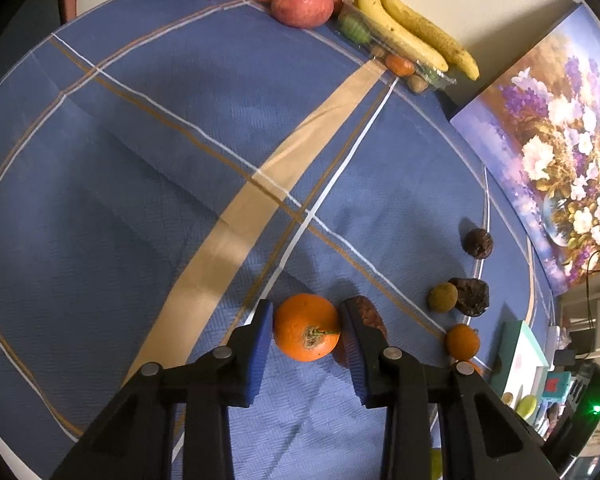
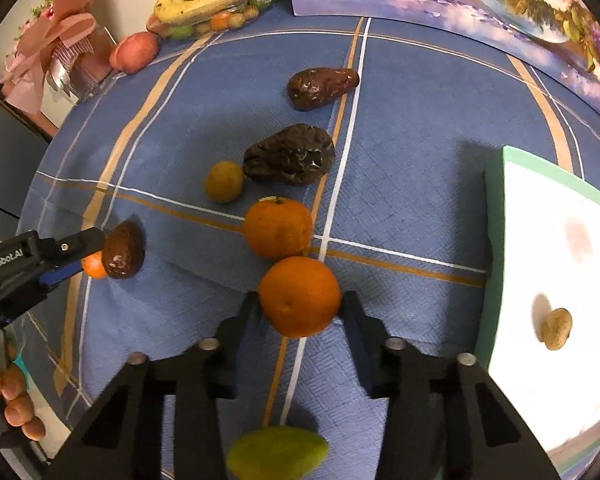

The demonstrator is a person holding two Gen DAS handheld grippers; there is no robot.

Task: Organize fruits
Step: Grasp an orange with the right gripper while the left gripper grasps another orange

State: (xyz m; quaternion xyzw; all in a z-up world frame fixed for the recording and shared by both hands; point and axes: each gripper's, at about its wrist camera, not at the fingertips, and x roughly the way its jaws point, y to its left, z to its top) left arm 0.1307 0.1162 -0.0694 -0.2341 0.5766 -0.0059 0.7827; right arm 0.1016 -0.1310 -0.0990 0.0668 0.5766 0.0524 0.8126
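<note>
My left gripper (image 1: 306, 320) is shut on an orange (image 1: 307, 327) just above the blue tablecloth (image 1: 148, 184); a brown fruit (image 1: 370, 312) lies right beside its right finger. My right gripper (image 2: 300, 304) is shut on another orange (image 2: 299, 296). A third orange (image 2: 278, 227) lies just beyond it. Past that lie a small tan fruit (image 2: 224, 187), a wrinkled dark fruit (image 2: 290, 155) and a dark oblong fruit (image 2: 322, 87). The left gripper (image 2: 88, 258) also shows in the right wrist view, at the left.
Bananas (image 1: 412, 28) lie on a clear tray of small fruits (image 1: 396, 60), next to apples (image 1: 302, 4), at the far edge. A white board with a green rim (image 2: 548, 280) at the right holds a small tan fruit (image 2: 556, 328). A green fruit (image 2: 276, 454) lies under my right gripper. A flower painting (image 1: 552, 160) leans on the wall.
</note>
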